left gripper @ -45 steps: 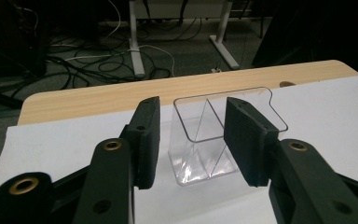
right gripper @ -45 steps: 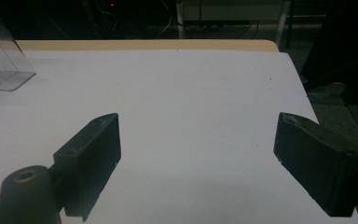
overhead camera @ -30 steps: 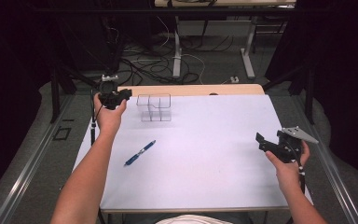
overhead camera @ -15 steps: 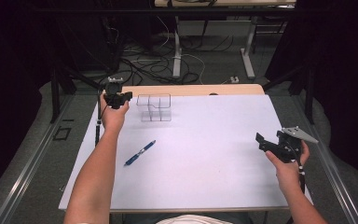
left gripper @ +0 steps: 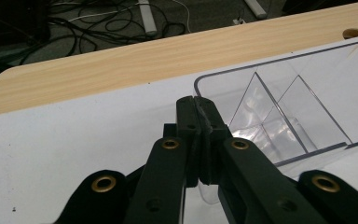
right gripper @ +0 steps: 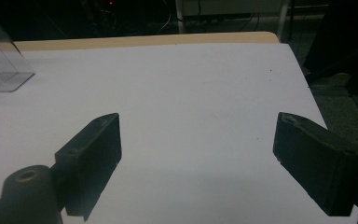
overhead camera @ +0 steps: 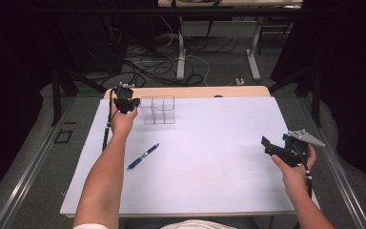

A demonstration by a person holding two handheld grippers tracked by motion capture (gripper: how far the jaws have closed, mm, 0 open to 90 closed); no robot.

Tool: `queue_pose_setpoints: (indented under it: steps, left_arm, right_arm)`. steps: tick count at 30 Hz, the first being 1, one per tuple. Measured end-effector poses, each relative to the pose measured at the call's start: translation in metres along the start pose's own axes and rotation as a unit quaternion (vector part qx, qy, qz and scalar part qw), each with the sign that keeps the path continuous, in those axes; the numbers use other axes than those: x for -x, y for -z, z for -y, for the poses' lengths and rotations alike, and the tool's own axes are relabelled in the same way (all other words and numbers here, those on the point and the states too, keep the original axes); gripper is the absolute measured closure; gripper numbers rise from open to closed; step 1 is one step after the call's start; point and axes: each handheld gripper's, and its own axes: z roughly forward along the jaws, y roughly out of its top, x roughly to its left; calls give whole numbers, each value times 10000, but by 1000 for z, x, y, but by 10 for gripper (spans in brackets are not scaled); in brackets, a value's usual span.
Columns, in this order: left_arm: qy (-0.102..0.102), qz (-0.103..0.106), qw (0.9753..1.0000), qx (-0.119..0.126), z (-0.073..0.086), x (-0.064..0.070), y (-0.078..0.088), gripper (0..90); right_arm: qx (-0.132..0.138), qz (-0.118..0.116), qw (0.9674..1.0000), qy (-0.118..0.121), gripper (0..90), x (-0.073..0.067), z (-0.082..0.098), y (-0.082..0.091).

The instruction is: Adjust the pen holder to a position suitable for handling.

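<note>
Left fingers (left gripper: 198,105) are clamped flat together, and it looks like they've got the thin left wall of the clear box (left gripper: 279,107) pinched right at its near corner. A second ago that hand was up and to the left of the box; now it's dropped in against it, so I'd say the grab is made and a lift or slide is next. The right fingers (right gripper: 196,140) are spread wide with nothing between them, parked over the right side of the counter (overhead camera: 219,157). The box sits at the back left of the white sheet, just short of the wooden strip (overhead camera: 195,92), so not much room behind it. The blue pen (overhead camera: 143,156) lies well in front, with loads of open space to the right.
</note>
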Motion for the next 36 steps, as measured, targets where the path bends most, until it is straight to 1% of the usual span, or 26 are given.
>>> queue_pose_setpoints:
  steps: [1, 6, 9, 10, 12, 13, 15, 20, 21, 22, 23, 25, 26, 27, 29, 30, 31, 32, 33, 34, 36]
  left_arm:
    - [41, 17, 10000, 23, 0, 1, -1, 900]
    - [6, -21, 10000, -35, 1, 0, -5, 900]
    - [15, 8, 10000, -17, 2, 0, -7, 900]
    - [67, 38, 10000, -4, 2, -1, -7, 900]
    - [64, 69, 10000, 3, 2, -2, -7, 900]
    - [104, 120, 9999, -15, 2, -2, -7, 900]
    - [81, 132, 9999, 24, 3, -4, -7, 900]
    - [82, 168, 9998, 28, 3, -4, -8, 900]
    - [100, 174, 9998, 29, 3, -2, -8, 900]
    - [54, 170, 9998, 29, 2, -2, -8, 900]
    - [37, 167, 9999, -9, 2, -1, -7, 900]
    - [25, 197, 9998, 17, 2, 3, -8, 900]
    - [13, 228, 9997, 14, 2, 4, -8, 900]
    - [45, 250, 9997, -4, 2, 5, -8, 900]
    - [43, 271, 9996, 1, 2, 10, -8, 900]
    - [32, 293, 9996, -22, 2, 12, -8, 900]
    - [-7, 330, 9994, -43, 1, 14, -7, 900]
    - [-1, 362, 9993, -22, 2, 17, -8, 900]
    - [1, 346, 9994, -9, 1, 20, -8, 900]
    - [-11, 382, 9993, -1, 1, 22, -9, 900]
    - [-45, 386, 9992, 20, 1, 28, -10, 900]
  right_arm:
    - [0, 13, 10000, 4, 149, 0, 0, 0]
    - [-1, 22, 10000, -21, 149, 0, 0, 0]
    - [12, 29, 10000, 0, 149, 0, 0, 1]
    - [13, 23, 10000, -10, 150, 0, 0, 1]
    - [11, 22, 10000, -13, 150, 0, 0, 1]
    - [8, 26, 10000, -13, 150, 0, 0, 1]
    - [-16, 29, 10000, -11, 149, 0, 0, 1]
    - [-44, 19, 10000, 3, 150, -1, 0, 1]
    - [-37, 12, 10000, 1, 150, -1, 0, 0]
    - [-10, 0, 10000, -5, 150, -1, 1, 0]
    - [-17, -4, 10000, -26, 150, -1, 1, 0]
    - [9, -10, 10000, -6, 150, -1, 1, -1]
    - [4, -10, 10000, 1, 150, -1, 1, -1]
    - [-62, 10, 10000, 5, 150, -1, 1, -1]
    - [-53, 6, 10000, 2, 150, -1, 1, -2]
    - [-62, 2, 10000, -43, 150, -2, 2, -2]
    - [-43, 12, 10000, 19, 150, -1, 1, -2]
    - [-43, 12, 10000, 19, 150, -1, 1, -2]
    - [-43, 7, 10000, 17, 150, -1, 1, -2]
    - [-45, 6, 10000, 18, 150, -1, 2, -2]
    - [-78, 17, 10000, 7, 151, -2, 2, -2]
